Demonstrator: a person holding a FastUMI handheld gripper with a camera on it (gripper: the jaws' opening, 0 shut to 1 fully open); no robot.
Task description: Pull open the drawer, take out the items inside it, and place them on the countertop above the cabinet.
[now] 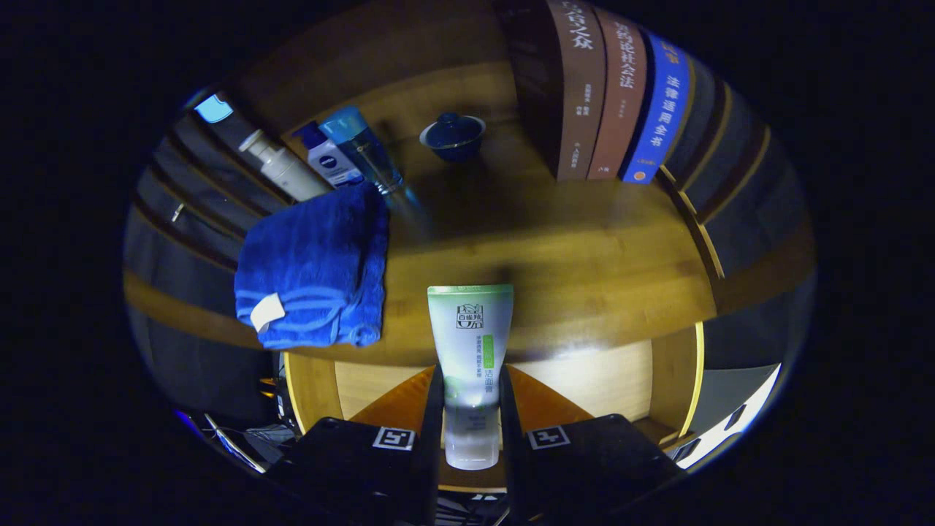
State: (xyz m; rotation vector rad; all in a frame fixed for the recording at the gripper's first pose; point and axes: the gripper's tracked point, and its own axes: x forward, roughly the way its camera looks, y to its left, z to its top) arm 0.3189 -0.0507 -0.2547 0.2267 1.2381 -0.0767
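With the drawer open below, gripper fingers clamp a tube held over the countertop edge; towel lies there already; tube not yet set down

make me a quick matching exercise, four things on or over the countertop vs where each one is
Things:
1. tube
2. blue towel
3. lidded bowl
4. books

Places:
A. upright, right of the bowl
B. between the fingers of the tongs
C. far back on the countertop
D. folded, left of the tube

Pairs: 1-B, 2-D, 3-C, 4-A
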